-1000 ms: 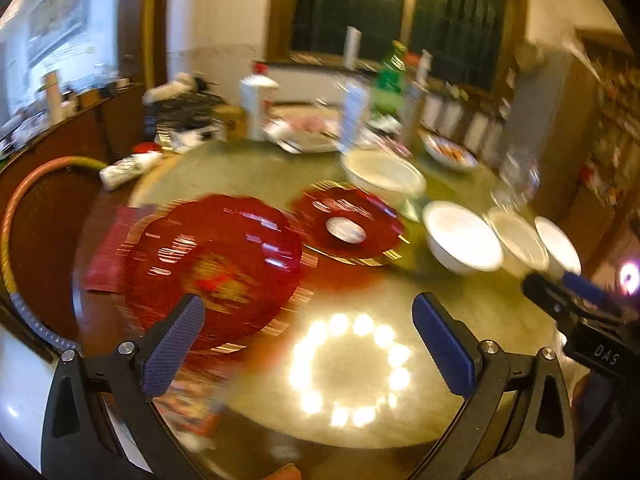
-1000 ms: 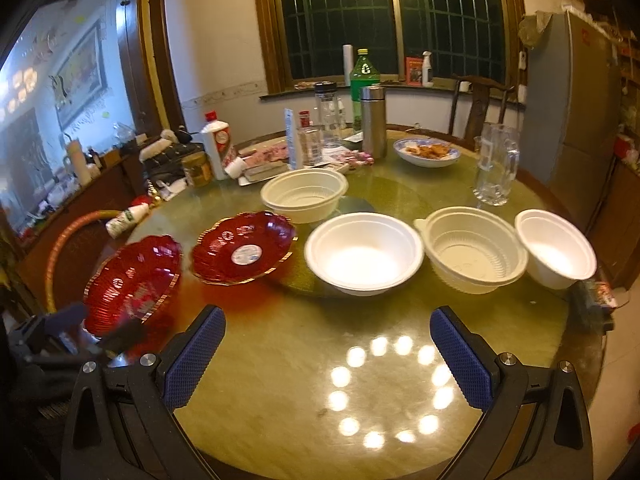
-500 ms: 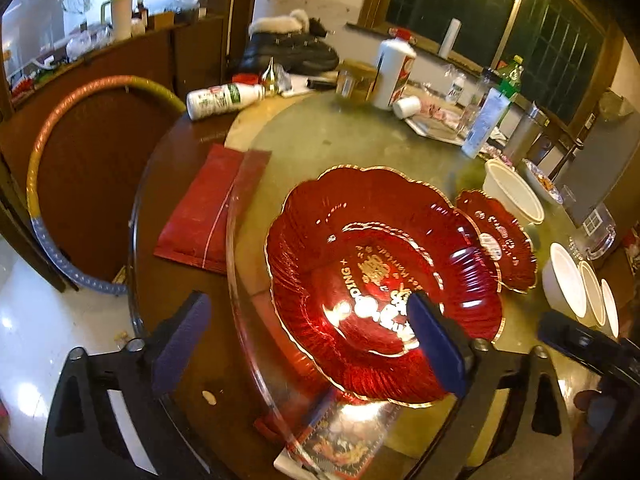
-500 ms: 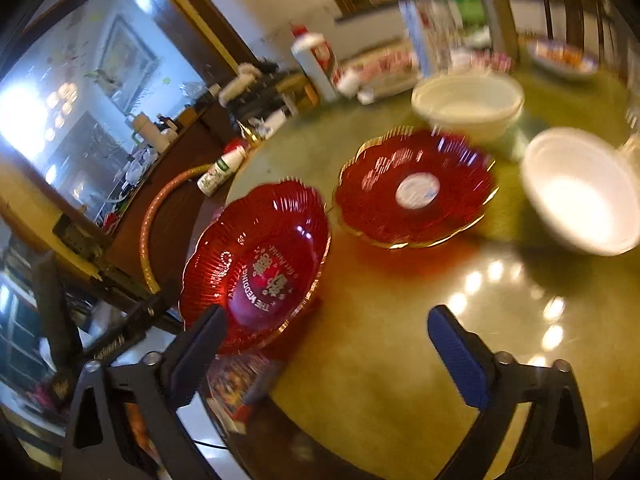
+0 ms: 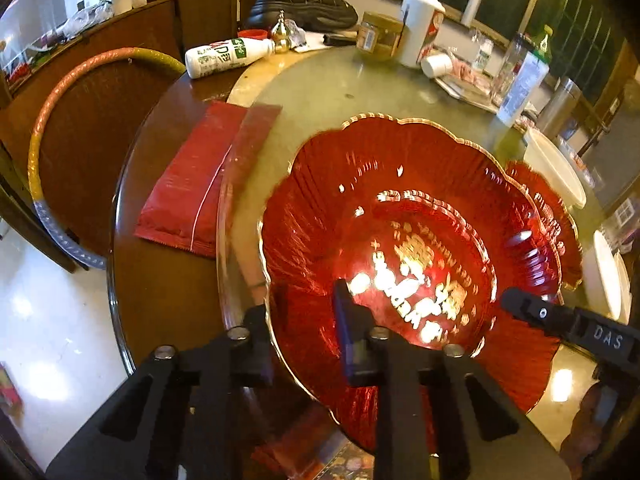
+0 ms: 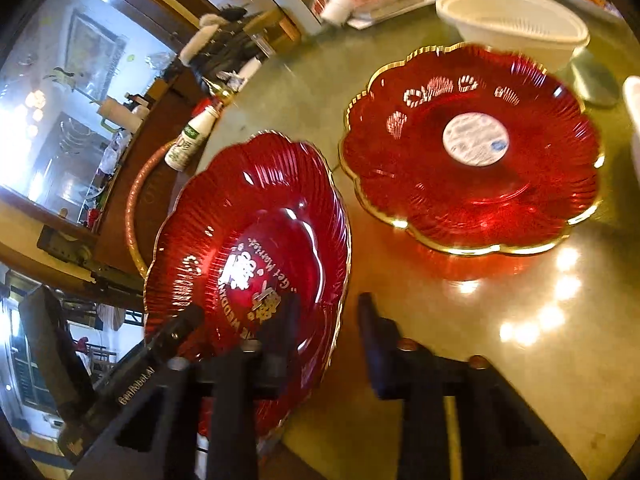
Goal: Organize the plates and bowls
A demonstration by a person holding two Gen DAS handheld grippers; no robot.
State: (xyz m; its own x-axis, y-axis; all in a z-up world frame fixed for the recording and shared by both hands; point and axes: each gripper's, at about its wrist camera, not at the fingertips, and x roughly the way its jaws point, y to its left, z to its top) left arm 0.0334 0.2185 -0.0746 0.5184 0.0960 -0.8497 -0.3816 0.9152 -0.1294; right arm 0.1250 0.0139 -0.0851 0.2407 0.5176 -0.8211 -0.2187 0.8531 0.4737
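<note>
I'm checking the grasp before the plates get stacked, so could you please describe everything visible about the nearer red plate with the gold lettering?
The nearer red plate looks like glossy, translucent red plastic, ribbed, with a scalloped gold rim and gold lettering in its well. It sits at the near edge of the glass tabletop, tilted, beside a second red plate. The left gripper and right gripper have just closed, each straddling its near rim.

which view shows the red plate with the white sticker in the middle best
The right wrist view: the red plate with the white sticker lies whole and unobstructed on the table, gold scalloped rim and sticker visible. In the left wrist view only a sliver of its rim peeks out behind the nearer red plate; the sticker is hidden.
</note>
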